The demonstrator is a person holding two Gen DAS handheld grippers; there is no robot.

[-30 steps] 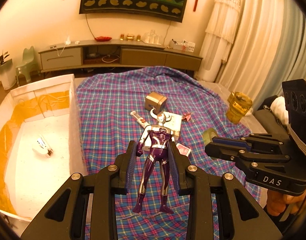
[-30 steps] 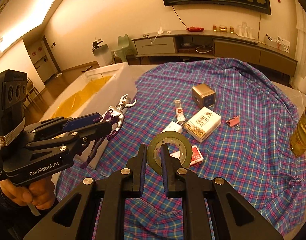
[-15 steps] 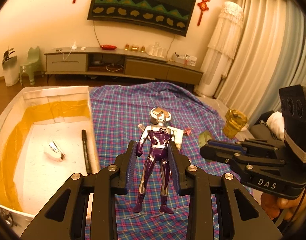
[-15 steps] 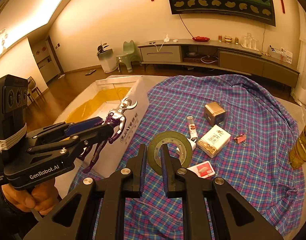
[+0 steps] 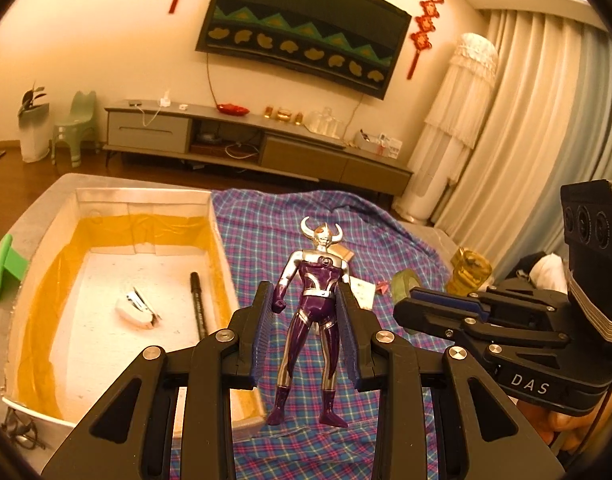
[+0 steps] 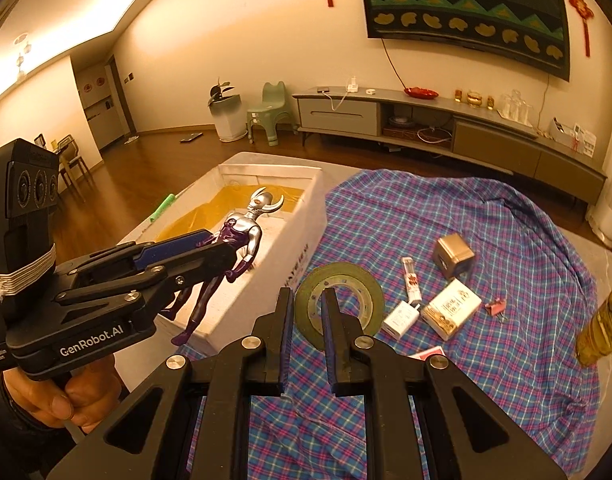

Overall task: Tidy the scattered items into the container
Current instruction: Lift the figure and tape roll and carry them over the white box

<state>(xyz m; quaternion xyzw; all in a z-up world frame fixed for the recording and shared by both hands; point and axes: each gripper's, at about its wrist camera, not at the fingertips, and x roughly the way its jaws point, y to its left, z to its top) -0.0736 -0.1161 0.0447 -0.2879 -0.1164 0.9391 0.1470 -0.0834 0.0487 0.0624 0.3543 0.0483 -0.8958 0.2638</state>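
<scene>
A purple and silver horned toy figure [image 5: 314, 312] hangs upright between the pads of my left gripper [image 5: 305, 292], which is shut on it at the waist. In the right wrist view the figure [image 6: 242, 236] hovers over the near right wall of the white foam box [image 6: 306, 216]. The box's inner walls [image 5: 142, 196] are lined with yellow, and a black marker [image 5: 198, 308] and a small white item [image 5: 136, 310] lie inside. My right gripper [image 6: 308, 294] is shut on a green tape roll [image 6: 346, 280], held on edge above the plaid cloth [image 6: 486, 216].
On the cloth lie a small metallic cube box [image 6: 454, 254], a tube [image 6: 410, 280], a white charger [image 6: 402, 316], a white card box [image 6: 452, 312], a pink clip [image 6: 494, 306] and a red pack [image 6: 426, 354]. A yellow bottle [image 6: 602, 328] stands at the right edge.
Both grippers have risen and moved left toward the white box, each keeping its load. The figure has gone from over the cloth to over the box's near wall.
</scene>
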